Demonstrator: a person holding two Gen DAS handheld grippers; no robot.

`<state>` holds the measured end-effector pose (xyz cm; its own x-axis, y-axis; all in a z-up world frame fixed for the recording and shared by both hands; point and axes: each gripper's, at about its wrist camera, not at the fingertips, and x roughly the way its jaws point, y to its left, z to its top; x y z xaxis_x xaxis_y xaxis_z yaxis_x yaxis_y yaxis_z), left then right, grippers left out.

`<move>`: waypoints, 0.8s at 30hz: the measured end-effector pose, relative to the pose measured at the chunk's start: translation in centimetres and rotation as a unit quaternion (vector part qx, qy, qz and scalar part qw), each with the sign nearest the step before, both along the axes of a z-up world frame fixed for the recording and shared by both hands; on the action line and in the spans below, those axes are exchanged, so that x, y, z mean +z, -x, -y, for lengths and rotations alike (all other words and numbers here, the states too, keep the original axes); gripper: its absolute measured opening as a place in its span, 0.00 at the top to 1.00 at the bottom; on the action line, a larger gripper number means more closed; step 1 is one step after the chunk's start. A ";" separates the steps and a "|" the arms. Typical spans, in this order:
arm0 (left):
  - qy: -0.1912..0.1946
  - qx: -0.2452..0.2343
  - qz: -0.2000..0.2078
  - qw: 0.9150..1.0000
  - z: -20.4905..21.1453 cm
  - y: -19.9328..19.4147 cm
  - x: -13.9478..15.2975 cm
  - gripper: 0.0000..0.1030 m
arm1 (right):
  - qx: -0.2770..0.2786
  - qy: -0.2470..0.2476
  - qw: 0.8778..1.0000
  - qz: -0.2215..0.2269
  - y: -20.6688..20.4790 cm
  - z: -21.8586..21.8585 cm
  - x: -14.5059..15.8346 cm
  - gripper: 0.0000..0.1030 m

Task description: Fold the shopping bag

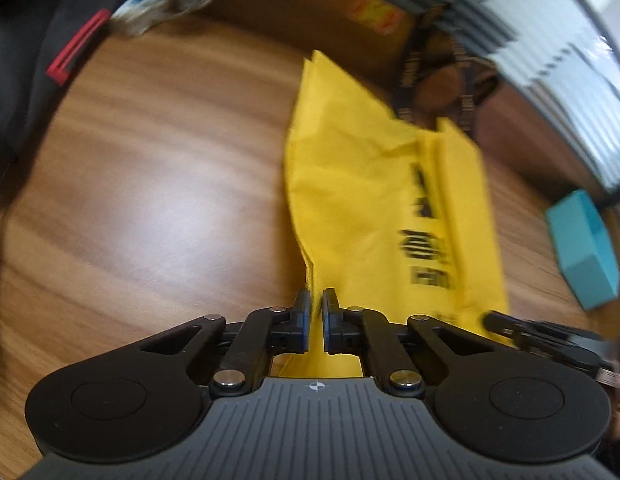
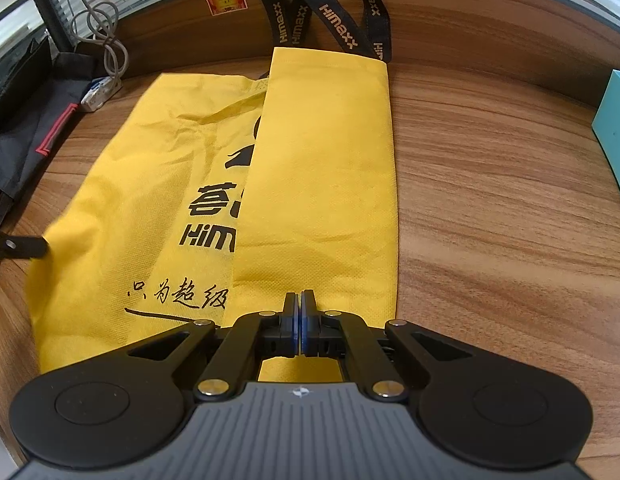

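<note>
In the left view, the left gripper (image 1: 317, 304) had its fingers pinched on the bag's (image 1: 373, 184) near edge, cloth rising beyond them, while in the right view the right gripper (image 2: 299, 304) pressed, fingers together, on the bag's folded flap (image 2: 321, 168) on the table (image 2: 489, 200).

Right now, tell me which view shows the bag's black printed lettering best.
The right wrist view: the black lettering on the yellow bag is sharp, though the folded flap hides its right part. The left wrist view shows the lettering blurred and unreadable.
</note>
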<state>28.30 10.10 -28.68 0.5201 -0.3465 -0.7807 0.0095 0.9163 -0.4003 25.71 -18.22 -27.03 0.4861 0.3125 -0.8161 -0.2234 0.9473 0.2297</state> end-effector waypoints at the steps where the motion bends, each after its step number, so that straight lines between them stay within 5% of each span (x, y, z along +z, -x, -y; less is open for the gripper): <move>1: 0.011 -0.018 0.010 1.000 0.9 0.0 0.7 0.94 | -0.001 -0.001 1.000 0.000 0.0 0.0 0.0 1.00; 8: 0.070 -0.112 0.026 0.991 7.7 -1.5 1.4 0.94 | -0.011 -0.019 1.000 -0.005 -0.2 0.3 -0.2 1.00; 13: 0.113 -0.184 0.001 0.976 12.8 -3.7 -0.5 0.94 | -0.019 -0.035 0.999 -0.002 0.0 0.8 -0.4 1.00; 20: 0.113 -0.179 -0.066 0.975 14.6 -6.8 -5.0 0.94 | -0.060 -0.155 0.985 -0.049 1.1 4.7 -1.5 1.00; 24: 0.096 -0.176 -0.091 0.975 15.0 -7.2 -7.1 0.94 | -0.056 -0.109 0.992 -0.037 3.4 5.8 0.0 0.96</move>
